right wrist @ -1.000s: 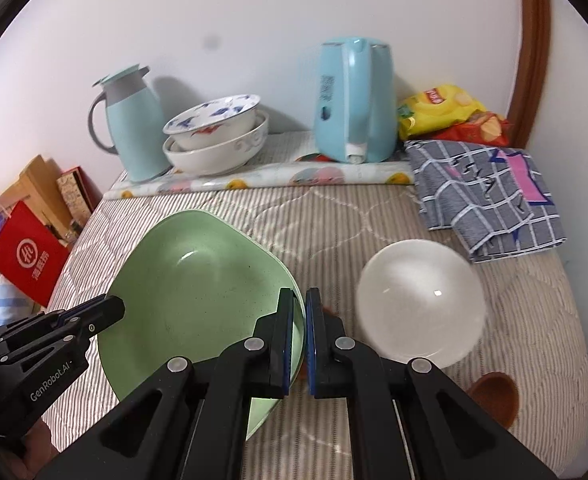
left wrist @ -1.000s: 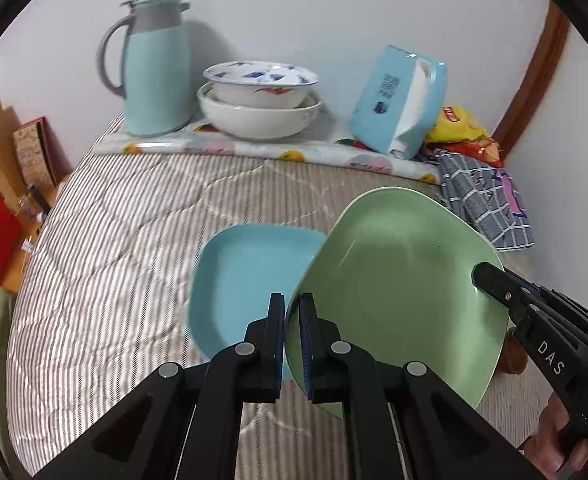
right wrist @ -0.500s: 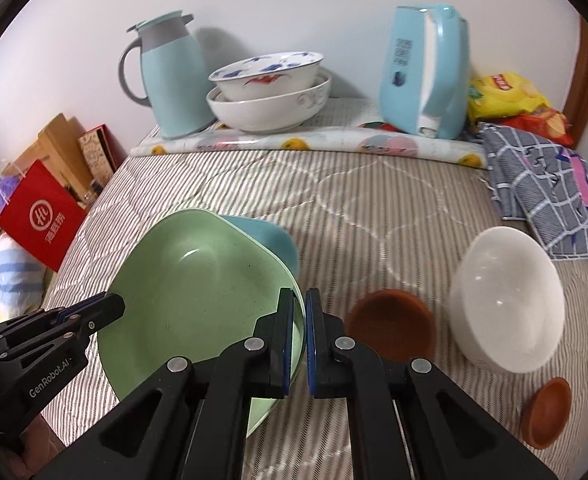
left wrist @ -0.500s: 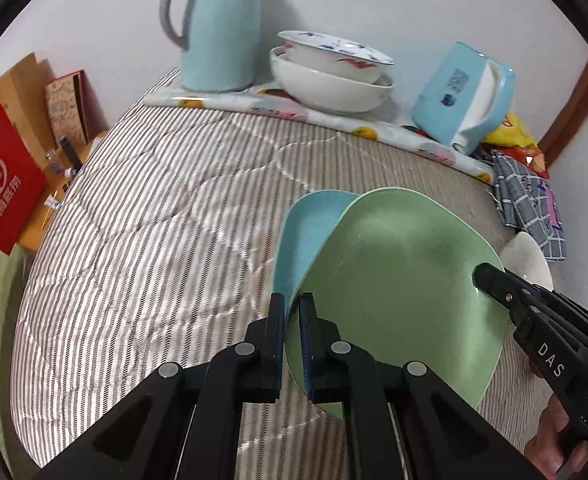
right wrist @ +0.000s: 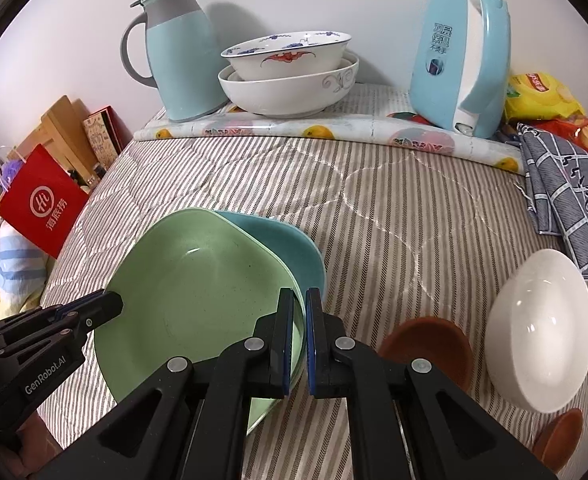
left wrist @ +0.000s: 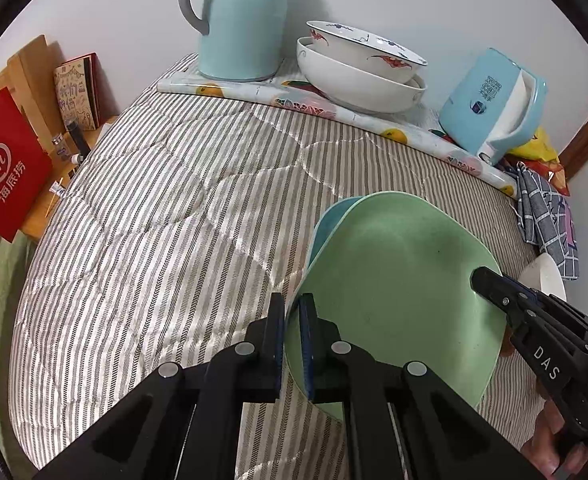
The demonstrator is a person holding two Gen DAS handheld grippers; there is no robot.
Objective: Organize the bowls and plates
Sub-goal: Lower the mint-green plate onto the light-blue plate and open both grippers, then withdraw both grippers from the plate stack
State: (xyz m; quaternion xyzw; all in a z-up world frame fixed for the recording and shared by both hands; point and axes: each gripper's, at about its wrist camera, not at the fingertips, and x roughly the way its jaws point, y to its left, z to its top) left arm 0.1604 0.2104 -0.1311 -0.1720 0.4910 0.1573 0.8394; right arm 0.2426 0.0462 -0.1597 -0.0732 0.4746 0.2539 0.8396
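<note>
A green square plate is held by both grippers at opposite rims. My left gripper is shut on its left rim, my right gripper is shut on its right rim. The green plate sits over a blue square plate on the striped quilt; whether they touch I cannot tell. A white bowl, a brown dish and a smaller brown dish lie to the right. Two stacked patterned bowls stand at the back.
A light blue thermos jug and a blue kettle stand at the back on a fruit-print roll. A checked cloth and snack bags lie far right. A red bag stands past the left edge.
Both grippers carried the green plate left and down over the blue plate, which is now mostly covered. The cameras came closer to the quilt; the back bowls and jug look larger.
</note>
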